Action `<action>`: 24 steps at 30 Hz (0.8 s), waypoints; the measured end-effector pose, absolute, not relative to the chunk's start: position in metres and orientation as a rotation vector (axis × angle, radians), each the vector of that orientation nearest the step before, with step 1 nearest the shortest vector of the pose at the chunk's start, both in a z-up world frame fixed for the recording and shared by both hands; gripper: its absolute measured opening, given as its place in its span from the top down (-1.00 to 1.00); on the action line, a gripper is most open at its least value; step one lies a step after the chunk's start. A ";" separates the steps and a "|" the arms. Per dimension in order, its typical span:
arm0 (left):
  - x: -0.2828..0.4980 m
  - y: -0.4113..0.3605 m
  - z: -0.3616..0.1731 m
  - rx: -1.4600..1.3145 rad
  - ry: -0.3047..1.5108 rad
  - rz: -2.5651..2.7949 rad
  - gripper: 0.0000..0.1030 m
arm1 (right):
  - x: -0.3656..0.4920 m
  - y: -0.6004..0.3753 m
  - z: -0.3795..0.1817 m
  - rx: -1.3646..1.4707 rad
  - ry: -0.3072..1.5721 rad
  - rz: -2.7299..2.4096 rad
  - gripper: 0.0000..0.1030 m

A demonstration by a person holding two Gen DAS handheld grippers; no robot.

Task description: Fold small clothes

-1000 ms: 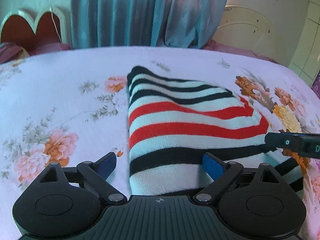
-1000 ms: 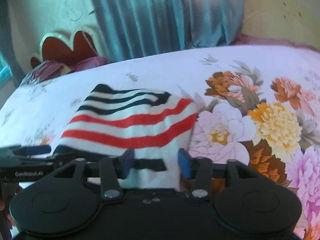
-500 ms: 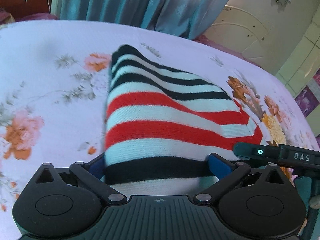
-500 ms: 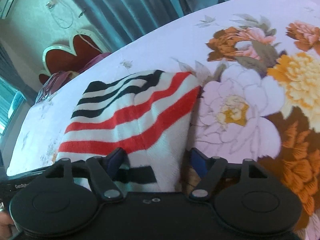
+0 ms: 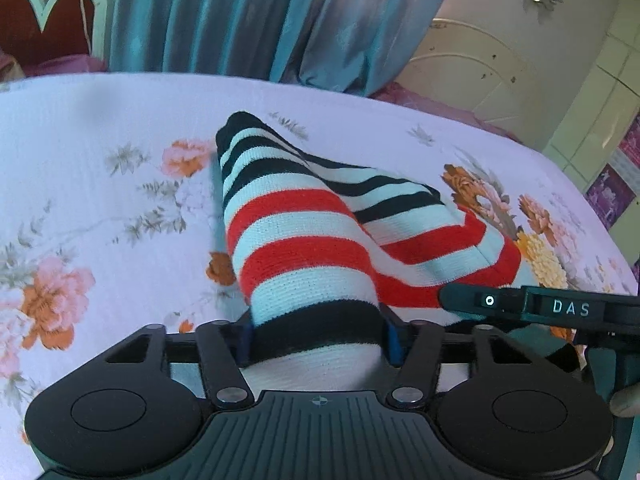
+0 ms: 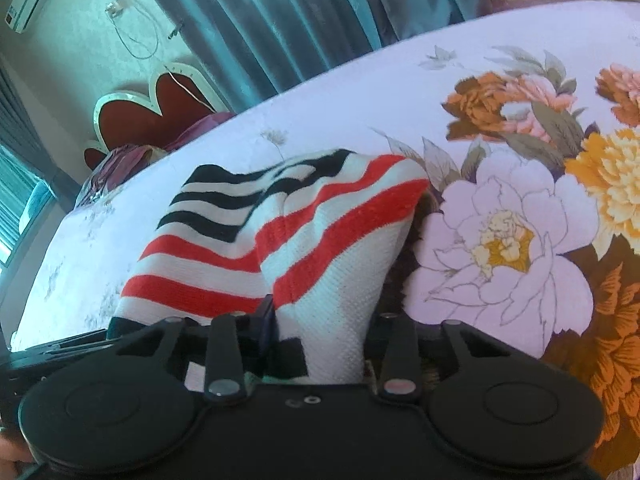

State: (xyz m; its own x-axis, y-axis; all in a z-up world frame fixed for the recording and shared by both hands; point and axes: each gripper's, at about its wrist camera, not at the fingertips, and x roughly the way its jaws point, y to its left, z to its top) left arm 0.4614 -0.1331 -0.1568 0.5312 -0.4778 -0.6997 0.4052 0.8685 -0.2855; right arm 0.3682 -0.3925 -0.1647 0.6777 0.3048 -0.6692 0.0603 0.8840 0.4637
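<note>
Here the bed (image 5: 100,128) carries a white sheet printed with pink, orange and yellow flowers, larger blooms crowding its right side. Teal curtains (image 5: 248,16) hang behind it, with a red, white-edged headboard (image 5: 36,20) far left and cream cupboard doors far right. The striped garment (image 5: 304,232), black, white and red, lies mid-bed. Both tongs have just been closing: the left tongs (image 5: 318,334) pinch its near black-striped edge, the right tongs (image 6: 320,344) pinch its near white corner.
</note>
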 end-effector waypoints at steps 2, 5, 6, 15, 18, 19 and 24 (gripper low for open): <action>0.459 -0.132 -0.152 -0.081 0.852 -0.535 -0.02 | 0.366 -0.391 -0.160 0.488 0.811 0.144 0.32; 0.455 -0.129 -0.144 -0.082 0.842 -0.543 -0.01 | 0.363 -0.386 -0.150 0.488 0.793 0.148 0.33; 0.454 -0.127 -0.141 -0.081 0.836 -0.545 0.00 | 0.363 -0.383 -0.147 0.487 0.787 0.152 0.33; 0.446 -0.090 -0.114 -0.055 0.795 -0.516 0.00 | 0.364 -0.349 -0.124 0.488 0.757 0.210 0.34; 0.446 -0.064 -0.106 -0.059 0.779 -0.493 0.00 | 0.368 -0.330 -0.117 0.485 0.748 0.236 0.34; 0.446 -0.055 -0.105 -0.061 0.776 -0.487 0.00 | 0.371 -0.321 -0.115 0.484 0.746 0.244 0.34; 0.451 0.004 -0.099 -0.072 0.754 -0.467 0.00 | 0.386 -0.272 -0.106 0.474 0.743 0.272 0.34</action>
